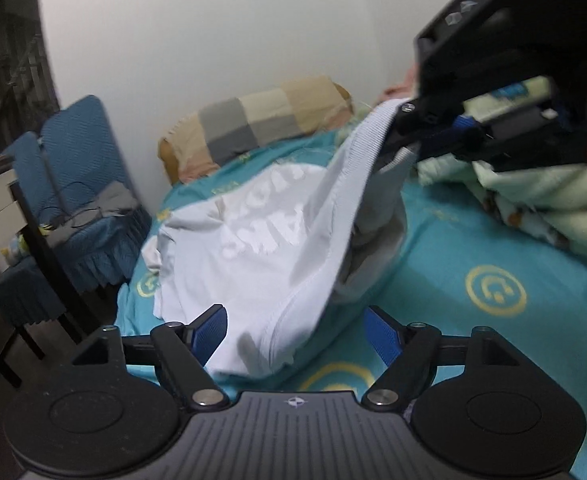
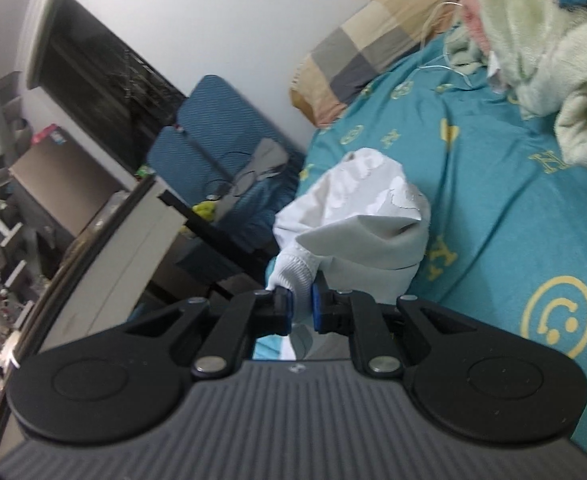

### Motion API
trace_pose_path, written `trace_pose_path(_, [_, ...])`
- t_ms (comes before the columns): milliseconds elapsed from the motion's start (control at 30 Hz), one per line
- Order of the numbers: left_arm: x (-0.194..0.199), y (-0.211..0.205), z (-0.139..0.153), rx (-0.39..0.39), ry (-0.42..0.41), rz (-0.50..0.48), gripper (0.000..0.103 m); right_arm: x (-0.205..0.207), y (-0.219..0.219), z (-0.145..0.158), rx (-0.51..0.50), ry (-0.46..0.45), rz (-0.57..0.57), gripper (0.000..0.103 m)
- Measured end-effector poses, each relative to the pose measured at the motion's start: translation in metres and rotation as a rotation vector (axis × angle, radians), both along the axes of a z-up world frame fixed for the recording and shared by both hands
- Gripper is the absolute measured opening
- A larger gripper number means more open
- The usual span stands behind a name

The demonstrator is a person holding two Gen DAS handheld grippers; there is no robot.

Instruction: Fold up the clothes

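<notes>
Left gripper (image 1: 295, 334) spread, white printed sweatshirt (image 1: 261, 240) draped between fingers; right gripper (image 2: 301, 310) pinching its ribbed hem above teal bedsheet (image 2: 493, 208).

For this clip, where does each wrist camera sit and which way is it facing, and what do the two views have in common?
Left wrist: sits behind the open left gripper, looking along the bed toward the wall; its blue fingers flank the white garment, and the right gripper enters at upper right.
Right wrist: sits behind the right gripper, looking across the bed toward its left edge; its pads are shut on the garment's ribbed edge.
Shared: the garment, bed, checked pillow, blue chair and green blanket.
</notes>
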State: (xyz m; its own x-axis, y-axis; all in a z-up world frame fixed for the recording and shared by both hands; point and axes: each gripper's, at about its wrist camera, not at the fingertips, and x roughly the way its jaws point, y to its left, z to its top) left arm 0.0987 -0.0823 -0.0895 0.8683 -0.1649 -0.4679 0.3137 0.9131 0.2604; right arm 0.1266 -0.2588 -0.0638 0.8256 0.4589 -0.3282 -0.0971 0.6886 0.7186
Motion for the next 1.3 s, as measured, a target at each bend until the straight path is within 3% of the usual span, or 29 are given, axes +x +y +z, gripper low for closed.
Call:
trace_pose_path(200, [0.031,0.02,-0.001,-0.218,0.04,0.309,0.077,-0.006,0.004,0.005,-0.001,-0.043,0.03,0.013])
trace_pose_path(367, [0.034,0.046,-0.004,-0.227,0.074,0.468,0.076,-0.008,-0.001,0.005,-0.035,-0.059,-0.045,0.013])
trace_pose_path(467, [0.036,0.06,-0.007,-0.249,0.145,0.538,0.076,-0.006,-0.003,0.002,-0.072,-0.045,-0.097,0.013])
trace_pose_path(633, [0.035,0.072,-0.006,-0.258,0.201,0.559,0.071,0.0,0.003,-0.006,-0.196,0.014,-0.158,0.013])
trace_pose_path(833, [0.034,0.076,0.012,-0.31,0.143,0.55,0.063,0.008,0.0,-0.027,-0.315,0.164,-0.203,0.014])
trace_pose_path(900, [0.034,0.076,0.017,-0.324,0.121,0.542,0.058,0.011,0.0,-0.036,-0.343,0.218,-0.206,0.019])
trace_pose_path(967, [0.033,0.077,0.02,-0.337,0.104,0.535,0.052,0.012,0.003,-0.044,-0.394,0.26,-0.194,0.034])
trace_pose_path(1133, [0.032,0.082,0.027,-0.378,0.081,0.519,0.037,0.019,0.028,-0.07,-0.59,0.377,-0.09,0.038])
trace_pose_path(1200, [0.032,0.084,0.031,-0.396,0.067,0.512,0.027,0.019,0.028,-0.078,-0.598,0.405,-0.064,0.039])
trace_pose_path(1300, [0.029,0.087,0.045,-0.424,0.016,0.478,0.022,0.008,0.019,-0.066,-0.571,0.36,-0.127,0.039])
